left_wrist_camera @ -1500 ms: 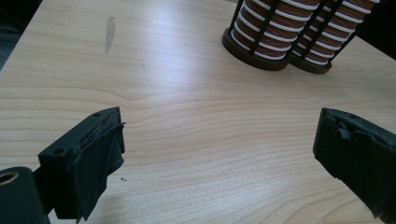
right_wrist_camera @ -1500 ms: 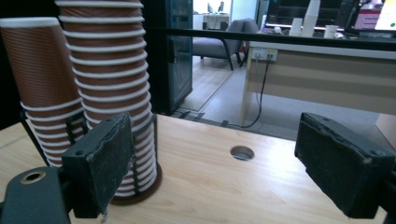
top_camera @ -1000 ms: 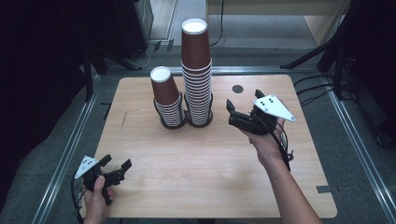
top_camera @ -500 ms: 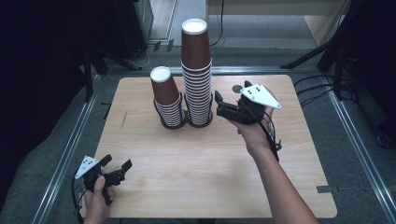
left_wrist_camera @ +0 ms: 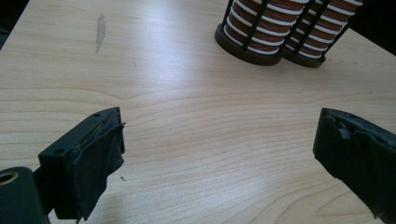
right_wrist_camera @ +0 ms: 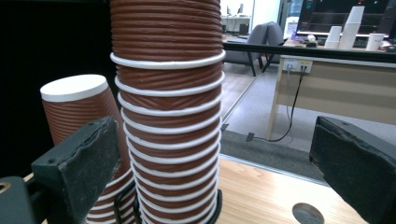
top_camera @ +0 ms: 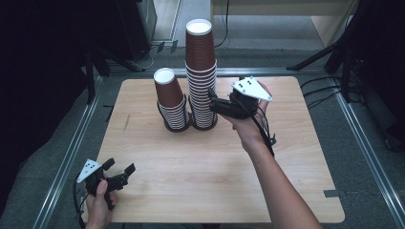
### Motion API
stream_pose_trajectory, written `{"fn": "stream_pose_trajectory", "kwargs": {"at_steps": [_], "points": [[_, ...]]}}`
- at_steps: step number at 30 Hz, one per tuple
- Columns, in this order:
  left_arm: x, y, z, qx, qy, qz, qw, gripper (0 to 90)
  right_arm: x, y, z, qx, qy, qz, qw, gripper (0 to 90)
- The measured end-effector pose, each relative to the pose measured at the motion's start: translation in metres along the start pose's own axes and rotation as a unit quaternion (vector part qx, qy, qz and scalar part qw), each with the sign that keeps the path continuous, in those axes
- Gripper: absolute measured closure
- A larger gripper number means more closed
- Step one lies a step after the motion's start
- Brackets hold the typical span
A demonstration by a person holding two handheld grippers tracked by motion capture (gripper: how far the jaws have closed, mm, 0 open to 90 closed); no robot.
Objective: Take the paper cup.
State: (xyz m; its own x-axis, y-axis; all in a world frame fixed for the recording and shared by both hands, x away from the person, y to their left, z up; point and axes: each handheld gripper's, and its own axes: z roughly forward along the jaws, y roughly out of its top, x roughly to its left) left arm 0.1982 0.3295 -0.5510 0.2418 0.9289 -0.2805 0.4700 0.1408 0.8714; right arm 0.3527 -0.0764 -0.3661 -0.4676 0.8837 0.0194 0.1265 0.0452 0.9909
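Note:
Two stacks of brown ribbed paper cups with white rims stand upside down in black wire holders at the back of the wooden table point(top_camera: 210, 171). One is a tall stack point(top_camera: 200, 71), the other a short stack point(top_camera: 170, 98) to its left. My right gripper point(top_camera: 213, 101) is open at the tall stack's right side, about mid-height. In the right gripper view the tall stack point(right_wrist_camera: 168, 116) stands just ahead between the spread jaws of that gripper point(right_wrist_camera: 210, 163), with the short stack point(right_wrist_camera: 77, 107) behind the left jaw. My left gripper point(top_camera: 119, 168) rests open near the front left corner; both stack bases point(left_wrist_camera: 254, 32) appear beyond it.
A round hole point(right_wrist_camera: 306, 214) in the tabletop lies beside the tall stack. A dark smear point(left_wrist_camera: 100, 30) marks the wood at the left. Metal rails run along the floor on both sides of the table. A desk point(right_wrist_camera: 336, 79) with white cups stands far behind.
My right gripper has moved left and slightly back, from open table to the side of the tall stack. The left gripper has stayed put.

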Motion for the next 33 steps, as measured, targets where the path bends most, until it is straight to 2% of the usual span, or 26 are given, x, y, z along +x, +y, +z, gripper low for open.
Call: {"fn": "stream_pose_trajectory", "kwargs": {"at_steps": [20,26,29,33], "points": [[0.000,0.000,-0.001,0.002,0.003,0.000,1.0000,2.2,0.022,0.018,0.026,-0.007,0.006,-0.006,0.9999,2.0],[-0.001,0.000,-0.001,0.003,0.003,0.002,1.0000,2.2,0.033,0.025,0.037,-0.009,0.011,-0.006,0.9999,2.0],[-0.001,0.000,-0.001,0.002,0.002,0.001,1.0000,2.2,0.038,0.028,0.043,-0.008,0.007,-0.008,0.9999,2.0],[-0.001,0.000,-0.001,0.003,0.002,0.002,1.0000,2.2,0.040,0.032,0.052,-0.005,-0.004,0.002,1.0000,2.0]]}}
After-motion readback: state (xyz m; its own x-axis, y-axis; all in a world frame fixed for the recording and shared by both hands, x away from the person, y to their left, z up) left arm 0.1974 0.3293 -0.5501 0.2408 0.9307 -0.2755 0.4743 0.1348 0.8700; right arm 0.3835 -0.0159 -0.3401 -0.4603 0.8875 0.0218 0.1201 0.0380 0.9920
